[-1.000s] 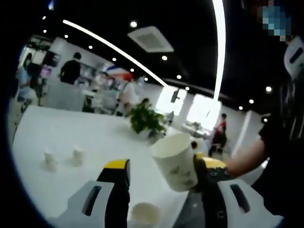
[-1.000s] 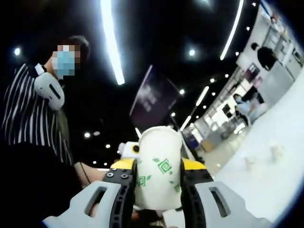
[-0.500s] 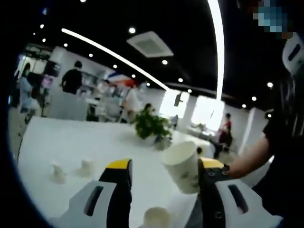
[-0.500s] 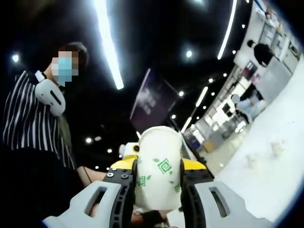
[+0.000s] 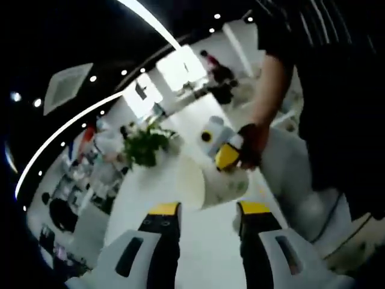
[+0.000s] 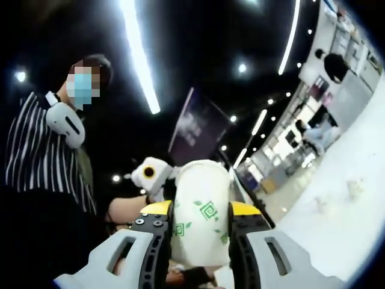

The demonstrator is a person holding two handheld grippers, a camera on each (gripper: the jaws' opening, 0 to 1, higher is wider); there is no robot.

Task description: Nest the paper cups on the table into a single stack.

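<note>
A white paper cup [image 6: 201, 220] with green marks stands between the jaws of my right gripper [image 6: 200, 232], which is shut on it. In the left gripper view the same cup [image 5: 201, 180] lies tilted, its open mouth to the left, just beyond my left gripper [image 5: 208, 211]. That gripper is open with nothing between its yellow-tipped fingers. My right gripper [image 5: 230, 170] comes in from the right there, held by a gloved hand [image 5: 252, 139]. Two small cups [image 6: 352, 188] stand far off on the white table [image 6: 337, 232].
A person in a striped shirt [image 6: 36, 156] stands close at the left. A potted plant [image 5: 144, 144] sits on the table [image 5: 204, 265] beyond the cup. Other people and desks are far behind. Part of my left gripper [image 6: 153, 176] pokes in behind the cup.
The left gripper view has rolled and swung round, so the held cup now lies straight ahead of the left jaws, which stand a little closer together. The left gripper has come into the right gripper view.
</note>
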